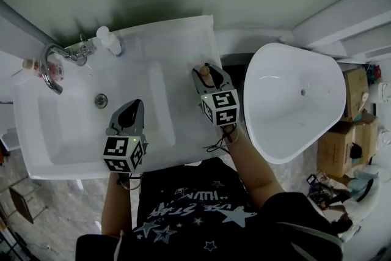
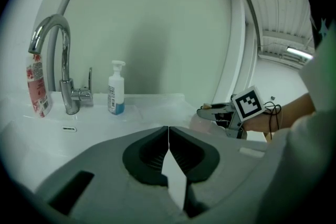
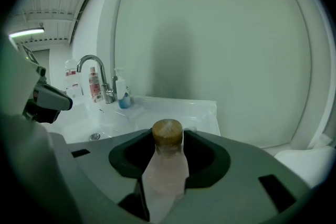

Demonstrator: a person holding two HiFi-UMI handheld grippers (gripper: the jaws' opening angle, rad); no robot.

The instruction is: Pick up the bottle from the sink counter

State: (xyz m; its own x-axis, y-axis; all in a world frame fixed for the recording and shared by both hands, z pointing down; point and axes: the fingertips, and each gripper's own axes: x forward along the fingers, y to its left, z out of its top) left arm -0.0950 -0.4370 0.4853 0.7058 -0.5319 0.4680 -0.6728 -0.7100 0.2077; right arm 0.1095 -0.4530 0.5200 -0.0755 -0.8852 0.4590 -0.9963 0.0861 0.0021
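A small clear bottle with a brown cap (image 3: 167,132) stands between the jaws of my right gripper (image 3: 167,140), whose dark pads press on its neck and shoulders. From the head view the bottle cap (image 1: 204,69) shows at the right edge of the white sink counter (image 1: 183,40), inside the right gripper (image 1: 206,74). My left gripper (image 1: 135,105) hovers over the basin's front right part; its jaws (image 2: 168,131) meet with nothing between them.
A chrome faucet (image 1: 58,61) rises at the back left of the basin, with a white pump bottle (image 1: 109,40) and a red-labelled bottle (image 1: 54,69) beside it. The drain (image 1: 101,100) lies mid-basin. A white tub (image 1: 293,101) and cardboard boxes (image 1: 342,143) stand to the right.
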